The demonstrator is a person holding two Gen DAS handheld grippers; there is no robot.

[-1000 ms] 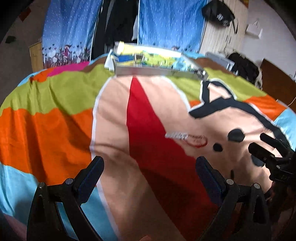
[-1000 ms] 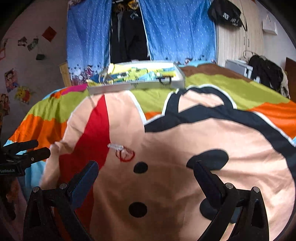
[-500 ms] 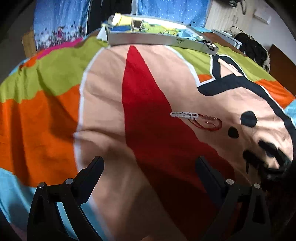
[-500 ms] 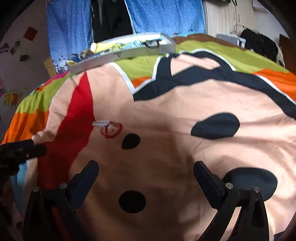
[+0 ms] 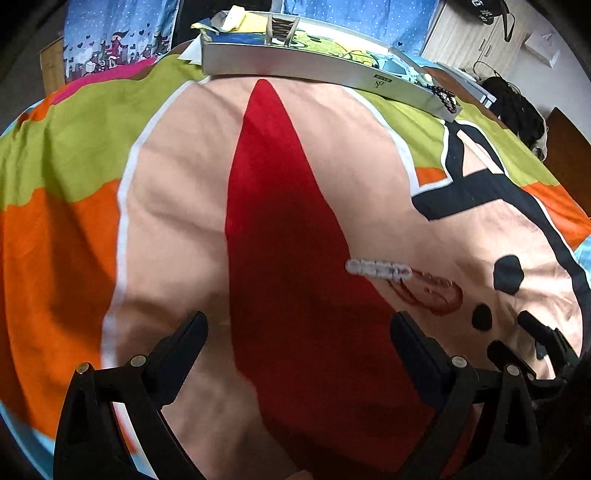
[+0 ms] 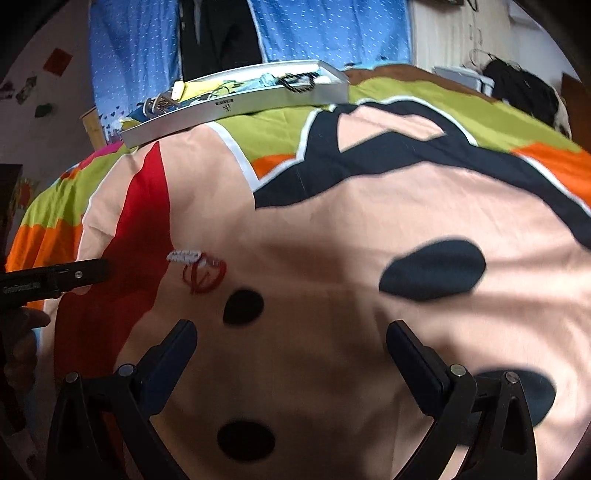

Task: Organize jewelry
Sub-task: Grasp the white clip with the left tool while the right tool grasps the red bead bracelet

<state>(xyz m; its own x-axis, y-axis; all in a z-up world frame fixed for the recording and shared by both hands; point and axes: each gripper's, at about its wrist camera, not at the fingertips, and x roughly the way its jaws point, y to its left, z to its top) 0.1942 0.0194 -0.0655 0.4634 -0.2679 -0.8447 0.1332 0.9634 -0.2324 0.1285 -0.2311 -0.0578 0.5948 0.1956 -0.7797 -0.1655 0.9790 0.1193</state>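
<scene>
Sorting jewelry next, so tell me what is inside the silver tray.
The silver tray holds a dark bead bracelet near its right end and a metal piece near its left, on colourful paper. Its front wall hides anything lying low behind it.

From my seat I read the bedspread as a big cartoon print: a peach field carrying a long red wedge, black outlines and black oval spots, with white piping, then lime green, orange and a strip of pink toward its far edge, sky blue at the near-left corner. On the peach, beside the wedge, lie a white beaded bracelet and a thin dark-red string bracelet. At the far edge sits a silver-grey shallow tray, its floor printed yellow, green and blue, with a black beaded bracelet in it. Behind hang blue curtains speckled with white dots. Both pairs of fingers are matte black.
</scene>
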